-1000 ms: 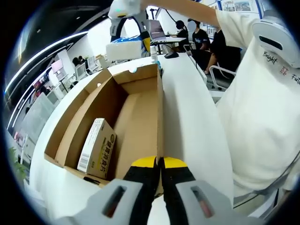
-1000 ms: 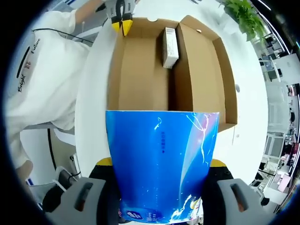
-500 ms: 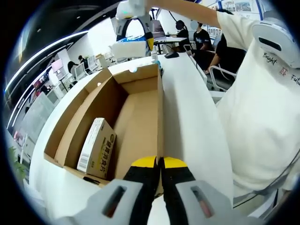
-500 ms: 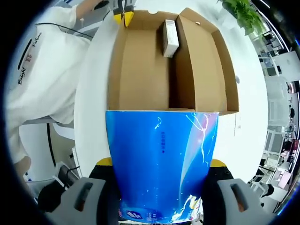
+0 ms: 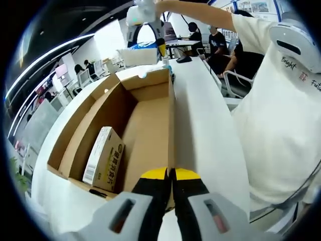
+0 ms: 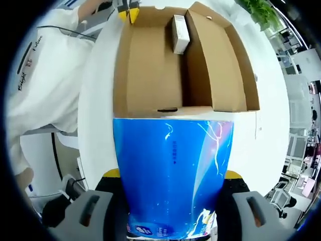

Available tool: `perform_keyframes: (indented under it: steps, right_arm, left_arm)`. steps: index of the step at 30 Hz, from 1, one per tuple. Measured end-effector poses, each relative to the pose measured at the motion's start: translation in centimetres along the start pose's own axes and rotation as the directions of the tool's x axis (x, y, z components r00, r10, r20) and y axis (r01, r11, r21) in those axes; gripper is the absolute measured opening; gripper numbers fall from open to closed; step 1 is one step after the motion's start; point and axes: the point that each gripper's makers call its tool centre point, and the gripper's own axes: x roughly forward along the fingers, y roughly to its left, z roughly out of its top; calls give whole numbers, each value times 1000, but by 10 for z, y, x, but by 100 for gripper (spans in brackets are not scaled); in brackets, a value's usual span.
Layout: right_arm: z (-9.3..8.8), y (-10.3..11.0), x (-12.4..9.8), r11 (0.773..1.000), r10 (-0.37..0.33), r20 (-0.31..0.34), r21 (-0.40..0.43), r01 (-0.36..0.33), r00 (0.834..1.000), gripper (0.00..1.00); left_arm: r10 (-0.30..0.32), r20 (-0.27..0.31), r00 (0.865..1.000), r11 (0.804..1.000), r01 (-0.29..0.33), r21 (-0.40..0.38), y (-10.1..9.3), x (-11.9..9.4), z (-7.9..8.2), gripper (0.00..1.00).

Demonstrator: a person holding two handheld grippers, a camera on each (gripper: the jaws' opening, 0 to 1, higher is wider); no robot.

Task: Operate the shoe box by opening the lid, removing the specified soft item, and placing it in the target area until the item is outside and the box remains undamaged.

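The open cardboard shoe box [image 5: 150,115] lies on a white table [image 5: 203,130], its lid folded out flat beside it. A small white carton [image 5: 104,158] leans against the box's inner wall. My left gripper [image 5: 170,174] is shut on the box's near side wall, and in the right gripper view it [image 6: 131,11] sits at the box's far corner. My right gripper [image 6: 171,174] is shut on a soft blue pack [image 6: 170,150], held in the air past the end of the box [image 6: 170,65]. In the left gripper view, that pack [image 5: 136,57] hangs above the box's far end.
A person in a white shirt [image 5: 281,125] stands along the table's right side. Seated people [image 5: 215,40] and desks fill the room behind. A green plant [image 6: 258,12] stands beyond the table. White tabletop runs along both sides of the box.
My right gripper has carried the blue pack farther back from the box, past its end wall. The left gripper has kept its hold on the box wall.
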Motion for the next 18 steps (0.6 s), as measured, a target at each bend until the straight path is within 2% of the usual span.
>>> perform_keyframes:
  steps: [11,18]
  right_arm:
    - [-22,4,-1,1000,-8,-13,13,8,1000,69]
    - [-28,9,3,1000,-17,-9,-1,17,1000,69]
  left_arm:
    - [-6,7,1000,1000,6,-4,0,0,0,2]
    - [-11,-5,1000,1000,11,-7,-2,1,0,2]
